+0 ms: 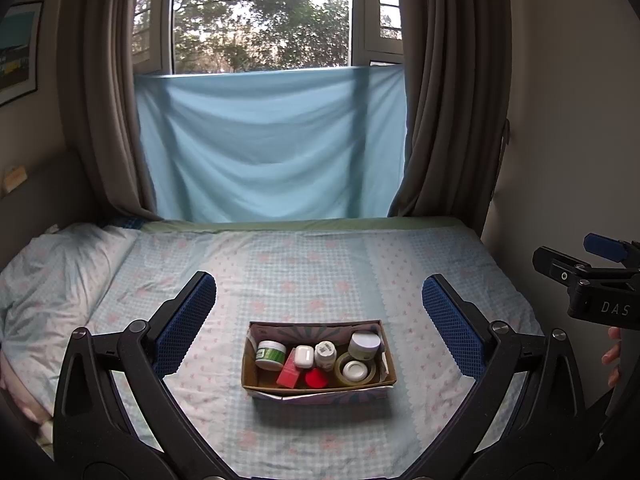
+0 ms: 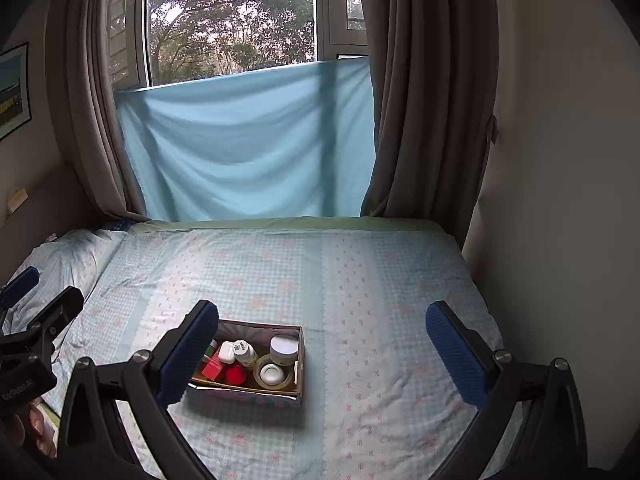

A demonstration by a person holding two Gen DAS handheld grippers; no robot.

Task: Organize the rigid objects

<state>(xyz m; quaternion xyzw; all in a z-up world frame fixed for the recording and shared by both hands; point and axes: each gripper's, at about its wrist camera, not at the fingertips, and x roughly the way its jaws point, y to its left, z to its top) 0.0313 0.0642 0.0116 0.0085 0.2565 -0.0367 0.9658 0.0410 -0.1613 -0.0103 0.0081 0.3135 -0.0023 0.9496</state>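
Checked pale-blue bedding with pink flowers covers the bed (image 1: 320, 256), which fills the lower half of both views; a blue cloth (image 1: 272, 144) hangs across the lower window behind it, with grey curtains (image 1: 448, 100) on either side and a pillow (image 1: 60, 272) at the left end. The left gripper (image 1: 319, 322) is spread wide, its blue pads well apart and holding nothing, hanging above the bed with the cardboard box (image 1: 320, 390) framed between its fingers but not touched. The right gripper (image 2: 322, 350) is likewise wide open and empty; in its own view its left finger covers the box's near-left corner, and from the left wrist view it shows at the right edge, off beside the bed. The box sits on the sheet near the front edge of the bed, with bare bedding on every side. Inside, packed close: a tape roll (image 1: 357, 370) with a small white jar in its hole, a lavender-lidded jar (image 1: 364, 344) behind it, a green-labelled jar (image 1: 271, 354) at the left, a white earbud case (image 1: 304, 356), a small white bottle (image 1: 325, 354), a pink-red carton (image 1: 289, 376) and a red round piece (image 1: 317, 379).
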